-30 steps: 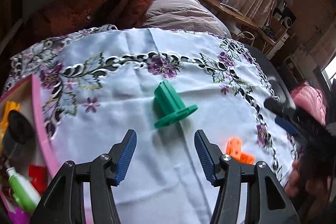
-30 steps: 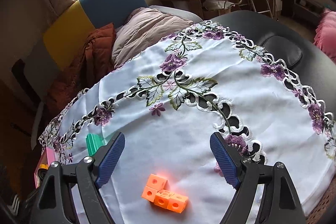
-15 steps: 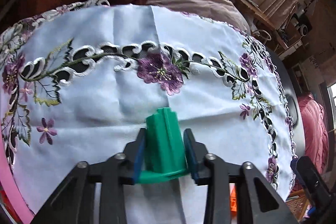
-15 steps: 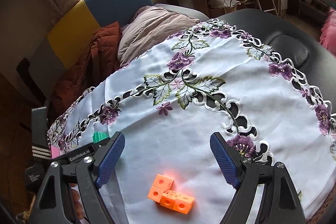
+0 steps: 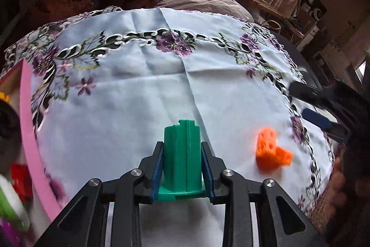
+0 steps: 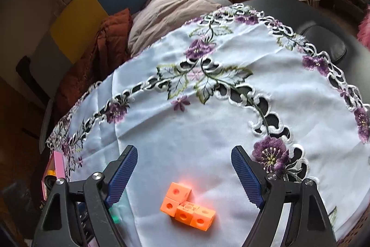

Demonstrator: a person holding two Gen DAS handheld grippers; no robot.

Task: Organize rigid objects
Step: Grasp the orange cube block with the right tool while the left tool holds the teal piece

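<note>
Left gripper [image 5: 182,168] clamped on green flanged piece [image 5: 181,154], long axis along the fingers, flange toward the camera. Pink bin [image 5: 30,131] lies left of it, nearer this hand. Right gripper [image 6: 185,177] wide open, empty, above orange block cluster [image 6: 187,208].

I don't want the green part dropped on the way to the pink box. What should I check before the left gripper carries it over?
1. Left gripper shut on the green part: ok, both pads press its sides.
2. Part sits straight between the pads: ok, its flange sits level at the base of the pads.
3. Part clear of the tablecloth: cannot tell, the view hides its underside.
4. Pink box reachable: ok, its rim shows at the left.
5. Free room inside the box: cannot tell, the contents are blurred.
6. Right gripper out of the way: ok, open above the orange cubes, not gripping them.
</note>
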